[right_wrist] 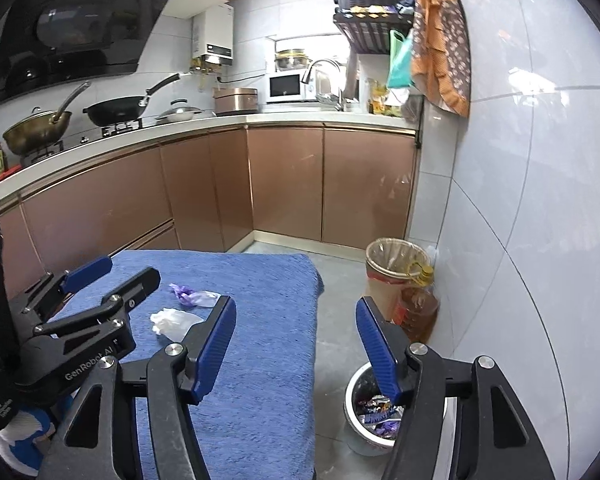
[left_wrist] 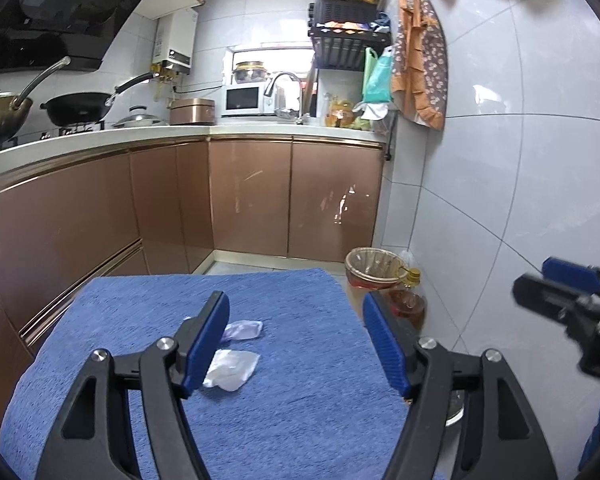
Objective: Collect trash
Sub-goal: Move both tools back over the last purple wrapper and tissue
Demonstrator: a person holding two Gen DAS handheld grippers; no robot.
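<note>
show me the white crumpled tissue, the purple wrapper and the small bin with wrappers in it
white crumpled tissue [right_wrist: 171,319], right wrist view, middle of the wad
purple wrapper [right_wrist: 191,295], right wrist view, middle of the wrapper, between its dark twisted end and its pale end
small bin [right_wrist: 354,438], right wrist view, left outer wall

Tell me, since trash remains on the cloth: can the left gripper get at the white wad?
Probably yes: the left gripper is open and empty, and the white wad lies uncovered on the blue cloth beside its finger.

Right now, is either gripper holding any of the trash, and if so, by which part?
Nothing is held. The left gripper and the right gripper are both open and empty; the white wrapper and the purple wrapper lie on the blue cloth.
</note>
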